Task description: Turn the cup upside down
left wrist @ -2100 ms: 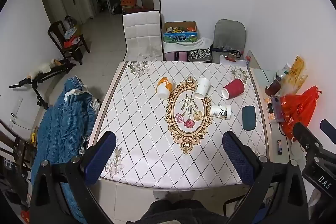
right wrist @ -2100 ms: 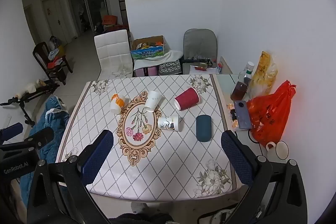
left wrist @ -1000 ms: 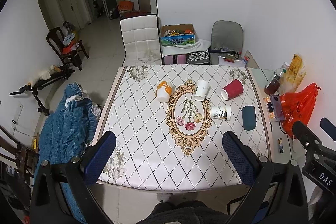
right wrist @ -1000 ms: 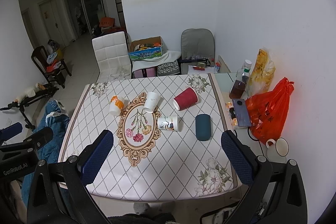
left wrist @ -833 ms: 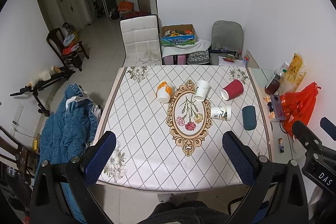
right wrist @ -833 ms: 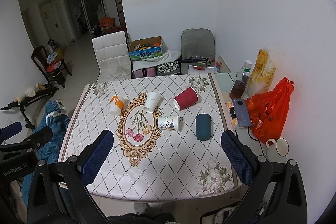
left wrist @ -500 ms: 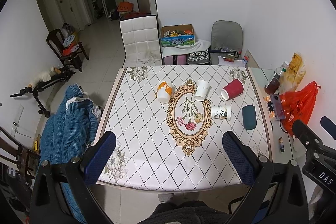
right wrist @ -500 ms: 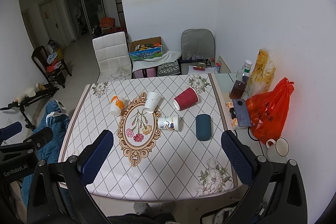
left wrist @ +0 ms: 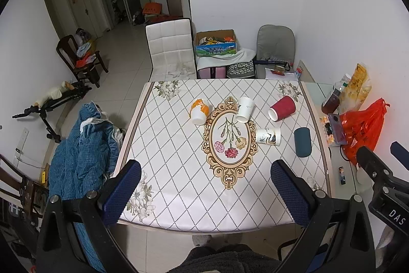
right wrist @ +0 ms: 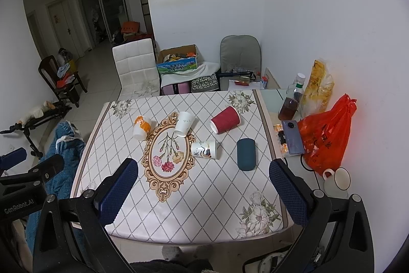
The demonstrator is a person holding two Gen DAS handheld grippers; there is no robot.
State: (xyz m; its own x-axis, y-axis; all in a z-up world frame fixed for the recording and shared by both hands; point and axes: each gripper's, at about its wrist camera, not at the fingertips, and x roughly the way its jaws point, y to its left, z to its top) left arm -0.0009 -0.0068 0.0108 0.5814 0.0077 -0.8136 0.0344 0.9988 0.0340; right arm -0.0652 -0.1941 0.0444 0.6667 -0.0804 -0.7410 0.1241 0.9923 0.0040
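Observation:
Several paper cups lie on their sides on the patterned tablecloth [left wrist: 179,170]: an orange-and-white cup [left wrist: 199,111] [right wrist: 141,127], a plain white cup [left wrist: 245,109] [right wrist: 184,123], a red cup [left wrist: 282,108] [right wrist: 225,119], and a white printed cup [left wrist: 268,136] [right wrist: 204,149]. A dark teal cup [left wrist: 302,142] [right wrist: 246,154] lies at the right. My left gripper [left wrist: 204,188] and right gripper [right wrist: 204,186] are both open and empty, held high above the table's near edge.
Right of the table a glass side surface holds a red plastic bag [right wrist: 327,137], a phone [right wrist: 292,136], bottles [right wrist: 288,104] and a white mug [right wrist: 337,179]. A white chair [left wrist: 171,50] stands at the far edge. A blue jacket [left wrist: 81,145] hangs at the left.
Both views have drawn back and risen slightly since two seconds ago. The cups have not moved. Both grippers stay open.

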